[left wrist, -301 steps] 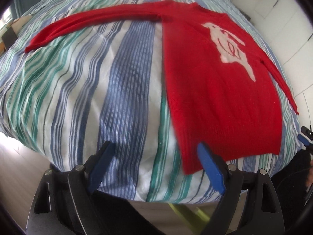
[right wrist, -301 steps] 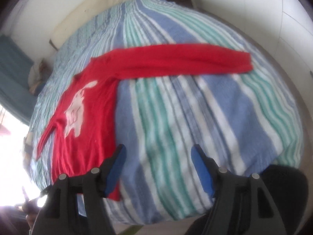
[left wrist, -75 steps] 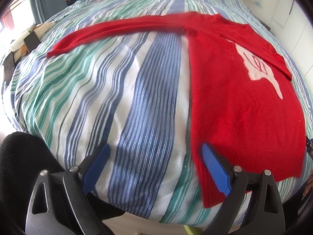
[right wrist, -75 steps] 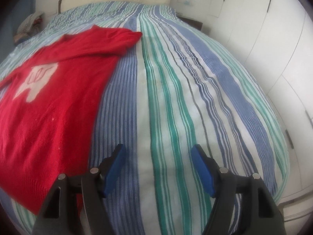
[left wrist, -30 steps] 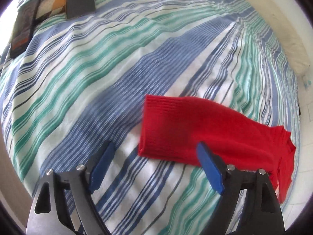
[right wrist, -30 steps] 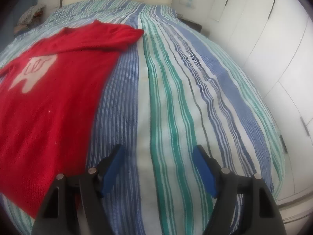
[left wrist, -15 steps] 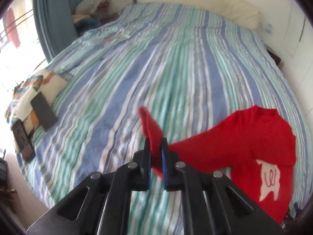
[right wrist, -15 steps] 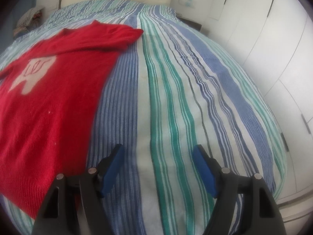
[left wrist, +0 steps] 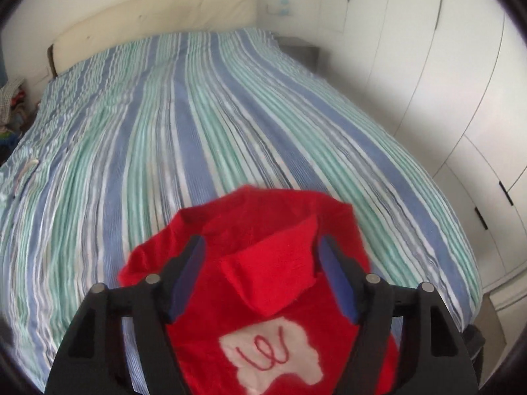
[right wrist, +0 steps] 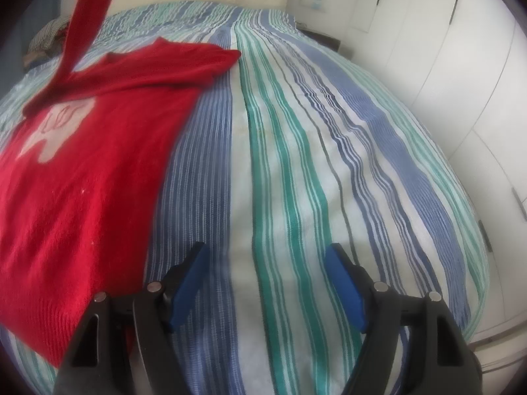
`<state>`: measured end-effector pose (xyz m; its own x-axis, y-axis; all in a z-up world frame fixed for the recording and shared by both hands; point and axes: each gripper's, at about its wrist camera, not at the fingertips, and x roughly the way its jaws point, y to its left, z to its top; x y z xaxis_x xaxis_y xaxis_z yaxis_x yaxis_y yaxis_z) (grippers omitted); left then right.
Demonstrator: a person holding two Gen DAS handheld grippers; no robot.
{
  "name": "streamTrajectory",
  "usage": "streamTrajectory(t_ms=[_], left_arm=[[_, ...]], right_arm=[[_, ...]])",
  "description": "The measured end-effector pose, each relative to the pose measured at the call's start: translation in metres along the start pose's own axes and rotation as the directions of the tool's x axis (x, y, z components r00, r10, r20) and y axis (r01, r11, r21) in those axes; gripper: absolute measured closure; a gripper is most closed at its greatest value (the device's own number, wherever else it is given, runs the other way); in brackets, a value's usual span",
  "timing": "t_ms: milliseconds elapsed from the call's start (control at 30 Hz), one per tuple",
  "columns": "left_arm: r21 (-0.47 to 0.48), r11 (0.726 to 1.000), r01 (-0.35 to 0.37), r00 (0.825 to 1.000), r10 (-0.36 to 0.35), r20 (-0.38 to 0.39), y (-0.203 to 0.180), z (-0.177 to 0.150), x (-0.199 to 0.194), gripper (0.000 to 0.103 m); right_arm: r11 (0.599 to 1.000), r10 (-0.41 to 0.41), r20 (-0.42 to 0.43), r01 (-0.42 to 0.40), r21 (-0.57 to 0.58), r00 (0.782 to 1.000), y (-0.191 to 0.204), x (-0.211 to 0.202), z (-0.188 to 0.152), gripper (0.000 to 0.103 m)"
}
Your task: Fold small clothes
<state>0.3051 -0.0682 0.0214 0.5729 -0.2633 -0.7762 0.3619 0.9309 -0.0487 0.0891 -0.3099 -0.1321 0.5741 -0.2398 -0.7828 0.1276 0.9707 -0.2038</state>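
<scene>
Left wrist view looked down over the red sweater (left wrist: 283,299) lying on the blue, green and white striped bedspread (left wrist: 230,125). The left gripper (left wrist: 262,276) had just been opening; its blue-padded fingers (left wrist: 186,276) stood wide apart, and the sleeve end (left wrist: 273,273) hung loose between them, touching neither pad as far as could be seen. Below it, a pale patch (left wrist: 273,355) on the sweater's front carried a looped red scribble resembling a "w"; no brand or other writing could be read.

From the right wrist view, the sweater (right wrist: 85,171) lay flat on the near left part of the bedspread (right wrist: 296,164), one sleeve (right wrist: 89,10) rising out of the top of the picture. The right gripper (right wrist: 266,283) hovered over bare stripes beside the sweater's edge, fingers (right wrist: 344,286) spread, nothing between them.
</scene>
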Motion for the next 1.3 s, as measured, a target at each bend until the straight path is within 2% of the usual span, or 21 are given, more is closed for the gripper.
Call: streamTrajectory(t_ms=[133,233,300,400,533,600,633,667,733,867,1000,1033,1067,1100,1133,1200,1300], left_arm=[[-0.086,0.994,-0.072,0.995,0.065,-0.075,0.047,-0.038,0.018,0.028],[-0.109,0.981,-0.162,0.980,0.147,-0.131,0.086,-0.082,0.024,0.032],[-0.088,0.977,-0.196,0.969,0.179,-0.171,0.101,-0.112,0.028,0.036],[-0.018,0.980,-0.200,0.956,0.191,-0.222,0.101,-0.149,0.041,0.036],[0.086,0.958,-0.274,0.931,0.286,-0.225,0.080,-0.168,0.072,0.036],[0.076,0.935,-0.347,0.917,0.355,-0.183,0.078,-0.170,0.084,0.054],[0.037,0.926,-0.375,0.912,0.376,-0.162,0.081,-0.170,0.086,0.088],[-0.033,0.932,-0.360,0.922,0.351,-0.161,0.089,-0.172,0.087,0.096],[-0.146,0.920,-0.363,0.927,0.341,-0.154,0.101,-0.182,0.083,0.097],[-0.144,0.919,-0.366,0.928,0.348,-0.134,0.096,-0.204,0.077,0.097],[-0.167,0.919,-0.358,0.931,0.337,-0.143,0.098,-0.209,0.065,0.087],[-0.164,0.914,-0.372,0.925,0.349,-0.151,0.097,-0.210,0.060,0.066],[-0.167,0.904,-0.393,0.916,0.368,-0.161,0.098,-0.213,0.053,0.034],[-0.183,0.894,-0.409,0.910,0.383,-0.160,0.102,-0.216,0.044,0.019],[-0.210,0.890,-0.406,0.913,0.383,-0.141,0.107,-0.219,0.034,0.004],[-0.260,0.892,-0.369,0.929,0.348,-0.126,0.121,-0.227,0.017,0.004],[-0.303,0.883,-0.359,0.932,0.320,-0.173,0.145,-0.233,0.010,0.004]], right_arm=[[1.000,0.019,0.001,-0.019,0.011,1.000,-0.003,0.000,-0.002,0.030],[0.999,0.032,-0.002,-0.032,0.021,0.999,-0.006,0.000,-0.003,0.030],[0.999,0.035,-0.004,-0.035,0.025,0.999,-0.006,0.000,-0.003,0.029],[0.999,0.038,-0.006,-0.038,0.030,0.999,-0.007,0.002,-0.001,0.029],[0.999,0.036,-0.007,-0.036,0.028,0.999,-0.007,0.003,-0.001,0.027],[0.999,0.032,-0.008,-0.031,0.025,0.999,-0.006,0.004,0.000,0.027],[0.999,0.030,-0.009,-0.029,0.023,1.000,-0.005,0.004,0.001,0.026],[0.999,0.028,-0.010,-0.028,0.022,1.000,-0.005,0.004,0.001,0.026],[0.999,0.025,-0.010,-0.025,0.022,1.000,-0.004,0.004,0.000,0.026],[1.000,0.021,-0.008,-0.021,0.023,1.000,-0.004,0.004,0.000,0.026],[1.000,0.008,-0.005,-0.008,0.019,1.000,-0.002,0.006,-0.001,0.024],[1.000,0.007,-0.004,-0.007,0.018,1.000,-0.001,0.006,0.000,0.024],[1.000,0.008,-0.003,-0.008,0.019,1.000,-0.002,0.006,0.000,0.023],[1.000,0.011,-0.002,-0.011,0.021,1.000,-0.003,0.006,0.000,0.023],[1.000,0.014,-0.001,-0.014,0.024,1.000,-0.004,0.005,-0.001,0.023],[1.000,0.015,0.001,-0.015,0.027,1.000,-0.005,0.005,-0.001,0.021],[1.000,0.003,0.005,-0.003,0.022,1.000,-0.004,0.005,-0.002,0.019]])
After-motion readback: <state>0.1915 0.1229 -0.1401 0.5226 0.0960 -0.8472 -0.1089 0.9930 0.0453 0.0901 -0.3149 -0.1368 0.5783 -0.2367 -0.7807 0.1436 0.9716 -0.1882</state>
